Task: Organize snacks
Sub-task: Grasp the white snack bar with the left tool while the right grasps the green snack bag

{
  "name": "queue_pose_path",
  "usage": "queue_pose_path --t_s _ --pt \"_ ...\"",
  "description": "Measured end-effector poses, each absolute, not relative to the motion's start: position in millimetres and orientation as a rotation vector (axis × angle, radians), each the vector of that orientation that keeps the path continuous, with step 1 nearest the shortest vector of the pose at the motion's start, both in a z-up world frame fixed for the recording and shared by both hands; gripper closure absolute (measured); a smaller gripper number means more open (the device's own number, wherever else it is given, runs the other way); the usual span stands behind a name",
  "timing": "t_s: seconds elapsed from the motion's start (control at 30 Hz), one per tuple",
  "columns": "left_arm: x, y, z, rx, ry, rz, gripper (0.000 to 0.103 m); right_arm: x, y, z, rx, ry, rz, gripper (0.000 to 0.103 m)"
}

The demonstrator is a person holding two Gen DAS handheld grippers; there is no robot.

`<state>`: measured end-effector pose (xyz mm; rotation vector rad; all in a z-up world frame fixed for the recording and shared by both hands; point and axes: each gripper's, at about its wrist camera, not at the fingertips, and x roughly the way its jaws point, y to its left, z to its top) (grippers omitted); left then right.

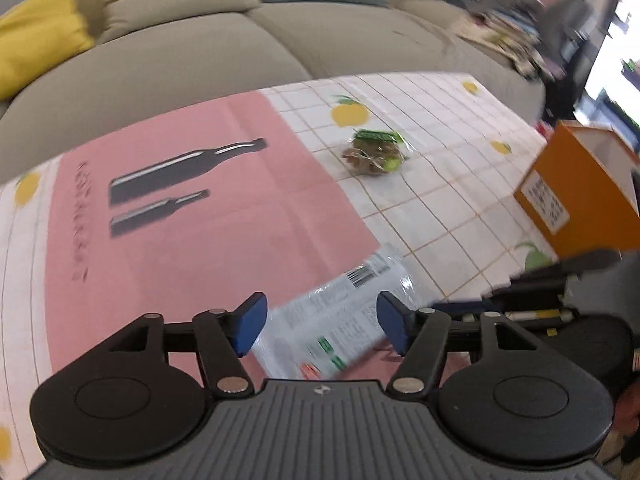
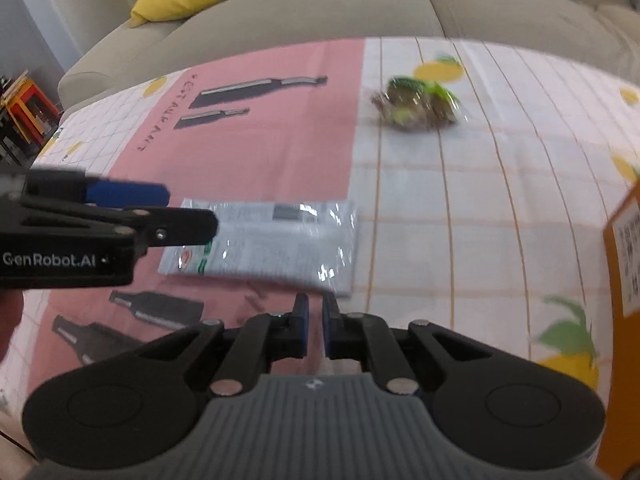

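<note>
A white snack packet point(image 1: 344, 312) point(image 2: 280, 240) with small print and a barcode lies across the edge of the pink mat point(image 1: 192, 248). My left gripper point(image 1: 322, 322) point(image 2: 192, 210) is open, its blue pads on either side of the packet and clear of it. My right gripper point(image 2: 315, 304) point(image 1: 434, 305) is shut, its tips at the packet's near edge; whether they pinch the film is hidden. A clear bag of brown snacks with a green label point(image 1: 374, 152) point(image 2: 416, 106) lies farther back on the checked tablecloth.
An open orange box point(image 1: 576, 188) point(image 2: 624, 248) stands at the table's right side. A beige sofa point(image 1: 200, 60) with a yellow cushion point(image 1: 36, 52) runs along the far edge. Cluttered shelves point(image 1: 520, 20) are at the back right.
</note>
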<state>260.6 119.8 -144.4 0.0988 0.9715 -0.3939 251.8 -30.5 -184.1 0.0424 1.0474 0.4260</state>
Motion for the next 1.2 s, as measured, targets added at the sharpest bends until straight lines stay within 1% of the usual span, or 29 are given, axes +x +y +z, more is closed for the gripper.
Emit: queue_pose_path --t_s 0.17,0.33,0.4,0.43,0.5,0.53,0.57,0.6,0.63,0.7,0.73,0.77,0.8,0.83,0.87,0.97,1.2 --pt "274 117 -156 0.191 1.007 -0.456 0.023 276 -31 -187 0.075 1.020 0.414 0.098" --pt "277 113 -166 0.134 1.038 -0.476 0.023 297 -40 -188 0.098 1.010 0.405 0.098" --pt "274 106 -167 0.116 1.030 -0.478 0.021 302 -43 -188 0.107 1.011 0.402 0.097" --pt "273 101 -168 0.122 1.022 -0.472 0.018 303 -45 -187 0.104 1.011 0.392 0.097" --pt "270 88 -171 0.184 1.010 -0.435 0.017 303 -49 -185 0.102 0.998 0.381 0.095" --pt "268 82 -173 0.217 0.997 -0.430 0.017 303 -51 -184 0.099 0.993 0.373 0.092" --pt "267 79 -174 0.235 0.991 -0.429 0.017 304 -52 -184 0.094 0.987 0.364 0.084" --pt "266 76 -176 0.251 0.993 -0.424 0.017 304 -54 -182 0.090 0.977 0.358 0.080" --pt "267 74 -179 0.259 0.997 -0.416 0.018 304 -56 -181 0.084 0.965 0.349 0.076" --pt "268 74 -183 0.256 1.001 -0.397 0.019 305 -56 -178 0.065 0.935 0.331 0.075" --pt "269 76 -183 0.242 1.000 -0.384 0.020 306 -57 -176 0.061 0.922 0.327 0.071" --pt "270 78 -183 0.220 1.003 -0.369 0.024 307 -57 -174 0.063 0.907 0.319 0.065" --pt "272 81 -183 0.200 1.000 -0.352 0.027 309 -59 -172 0.071 0.891 0.311 0.061" --pt "273 82 -183 0.188 0.997 -0.338 0.034 312 -60 -170 0.082 0.877 0.302 0.057" --pt "274 84 -182 0.179 0.991 -0.318 0.038 314 -62 -168 0.095 0.862 0.292 0.055" --pt "279 89 -181 0.135 0.992 -0.262 0.043 326 -61 -164 0.113 0.831 0.254 0.054" --pt "281 91 -181 0.066 0.970 -0.163 0.045 360 -54 -170 0.155 0.827 0.167 0.056"
